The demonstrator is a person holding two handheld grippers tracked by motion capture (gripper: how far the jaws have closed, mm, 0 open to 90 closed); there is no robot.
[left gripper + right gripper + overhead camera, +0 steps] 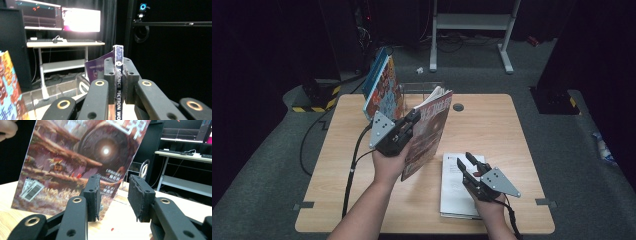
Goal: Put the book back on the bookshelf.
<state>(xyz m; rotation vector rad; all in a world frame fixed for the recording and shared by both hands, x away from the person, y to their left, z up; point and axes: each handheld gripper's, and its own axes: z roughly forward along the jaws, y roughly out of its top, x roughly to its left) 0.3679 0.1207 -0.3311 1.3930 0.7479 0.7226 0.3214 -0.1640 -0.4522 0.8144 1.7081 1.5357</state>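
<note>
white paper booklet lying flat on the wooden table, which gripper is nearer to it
Right. The right gripper hovers open over the white paper booklet; the left gripper is farther left, clamping the upright science-fiction magazine.

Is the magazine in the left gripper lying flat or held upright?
Upright. The left gripper is shut on the magazine by its spine, lifting it off the table with the cover facing sideways.

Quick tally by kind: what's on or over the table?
Magazines: 2, one in the left gripper, one leaning in the clear stand
White booklets: 1
Clear stands: 1
Grippers: 2, left and right
Total: 6
</note>
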